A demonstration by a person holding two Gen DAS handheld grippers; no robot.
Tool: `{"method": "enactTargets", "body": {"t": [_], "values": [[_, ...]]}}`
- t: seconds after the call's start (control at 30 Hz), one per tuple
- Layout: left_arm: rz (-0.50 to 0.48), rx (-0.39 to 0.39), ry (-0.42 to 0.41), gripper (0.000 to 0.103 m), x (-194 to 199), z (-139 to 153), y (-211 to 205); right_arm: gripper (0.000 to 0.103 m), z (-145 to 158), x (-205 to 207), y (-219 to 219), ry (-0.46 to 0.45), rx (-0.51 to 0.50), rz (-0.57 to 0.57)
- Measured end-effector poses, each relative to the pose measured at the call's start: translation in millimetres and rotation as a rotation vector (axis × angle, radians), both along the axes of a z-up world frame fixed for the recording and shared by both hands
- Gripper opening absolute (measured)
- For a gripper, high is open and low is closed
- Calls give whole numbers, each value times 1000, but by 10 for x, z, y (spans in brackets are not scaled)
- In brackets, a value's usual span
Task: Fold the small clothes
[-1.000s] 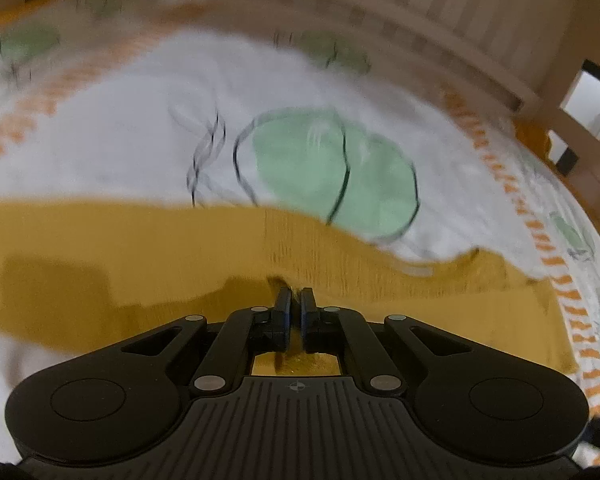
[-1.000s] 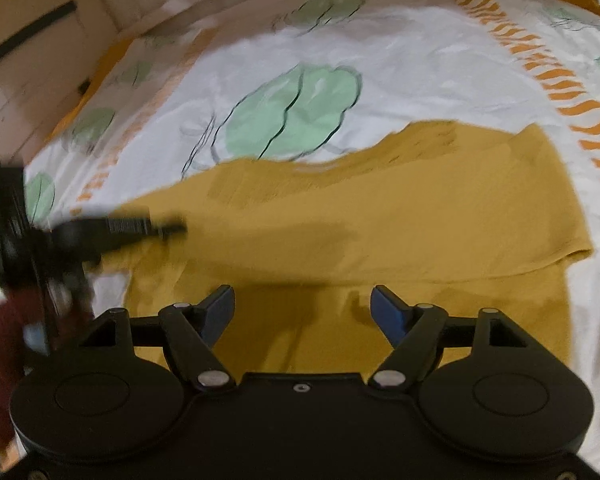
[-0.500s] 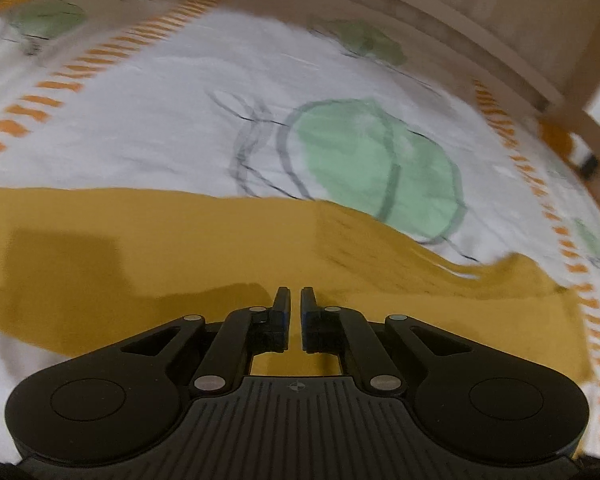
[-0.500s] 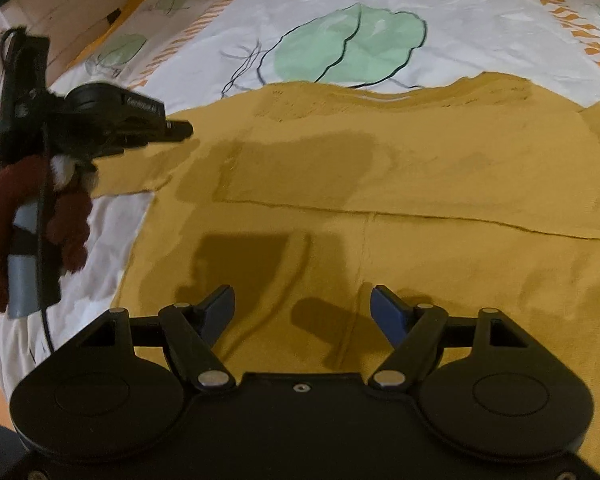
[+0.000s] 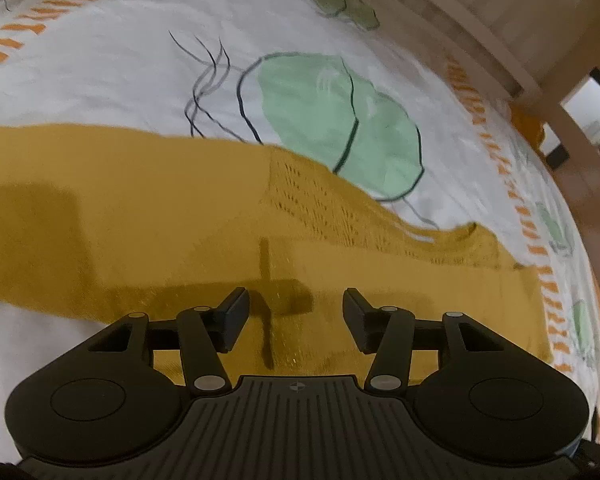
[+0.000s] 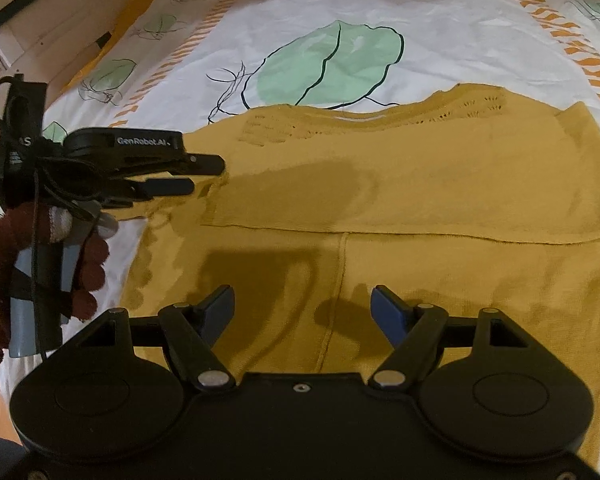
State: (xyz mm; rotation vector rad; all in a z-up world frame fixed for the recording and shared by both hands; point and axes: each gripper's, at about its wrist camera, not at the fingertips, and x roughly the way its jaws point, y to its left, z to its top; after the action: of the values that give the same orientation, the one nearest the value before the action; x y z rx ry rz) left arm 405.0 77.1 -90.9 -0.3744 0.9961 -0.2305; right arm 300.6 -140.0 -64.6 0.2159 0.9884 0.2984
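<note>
Mustard knit garment lies crosswise on the bed, folded edge nearest the opening, empty left hand-held gripper; the right hand-held gripper hovers spread, empty.

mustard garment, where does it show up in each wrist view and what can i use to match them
Left wrist: the mustard garment crosses the middle as a wide band, reaching under the left claw, whose jaws are opening with nothing pinched between them.
Right wrist: it fills the centre and lower right, its folded-over layer just beyond the right claw.
Shared landmark: the large green leaf print on the bedsheet, just past the garment's far edge.
</note>
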Motion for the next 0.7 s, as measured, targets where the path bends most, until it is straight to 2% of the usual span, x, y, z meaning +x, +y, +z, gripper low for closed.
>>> {"method": "enactTargets", "body": {"t": [0.13,0.23,0.27,0.3,0.33,0.4,0.47,0.53,0.63,0.7], "values": [[-19,-11,28,50,6,-90,-59,78,11,-4,-10,-5,8,-5],[-14,-66,24,48,25,-163,-70,78,7,-17,-14,-4,12,-6],[-2,-87,14,44,14,-172,-63,78,1,-17,-9,-2,13,-5],[0,-102,1,22,6,-171,-58,78,-3,-16,-5,0,13,-2],[-4,-105,-7,6,4,-158,-62,78,-10,-7,1,2,12,1],[-12,-89,-51,6,-31,-85,-88,78,-20,-4,11,7,11,6],[7,-26,-139,6,-84,77,-125,78,-27,-5,18,11,12,9],[26,3,-206,6,-107,231,-113,78,-31,-9,30,12,13,11],[65,64,-232,6,-88,293,-57,78,-28,-14,36,12,16,13],[74,110,-207,6,-47,203,-27,78,-32,-12,40,13,14,12]]}}
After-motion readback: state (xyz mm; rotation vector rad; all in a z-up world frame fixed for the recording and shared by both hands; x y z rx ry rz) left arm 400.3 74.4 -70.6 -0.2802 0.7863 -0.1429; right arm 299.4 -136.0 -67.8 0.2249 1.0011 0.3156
